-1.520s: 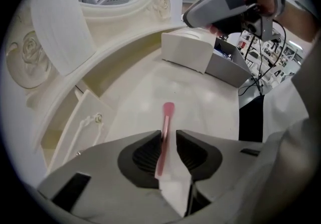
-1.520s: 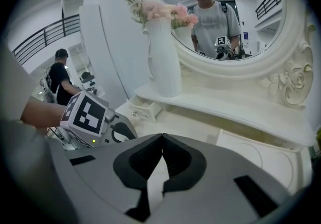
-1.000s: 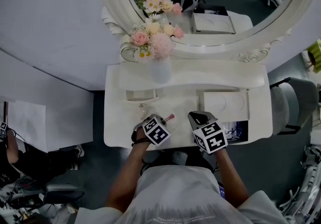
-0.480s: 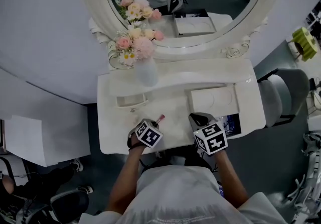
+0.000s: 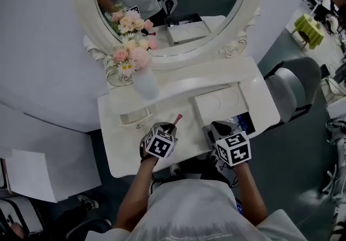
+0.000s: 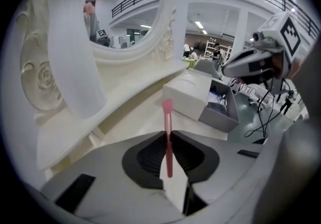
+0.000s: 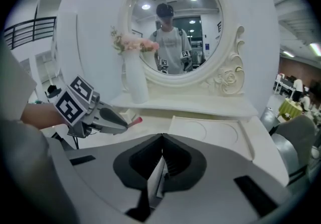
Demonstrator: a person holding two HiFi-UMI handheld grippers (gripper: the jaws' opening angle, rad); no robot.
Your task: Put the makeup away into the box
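Note:
My left gripper is shut on a slim pink makeup stick, held above the white vanity table. In the left gripper view the stick stands straight out from between the jaws, pointing at the white box with its open grey compartment. In the head view that box lies to the right, with the dark opening beside it. My right gripper hovers near that opening, shut with nothing in it. From the right gripper view I see the left gripper and the stick's tip.
A white vase of pink flowers stands at the back left under the oval mirror. A small open tray sits left of my left gripper. A grey chair is off the table's right end.
My left gripper has closed on the pink stick and lifted it off the table. The right gripper has shifted sideways near the box. The head view has swung round.

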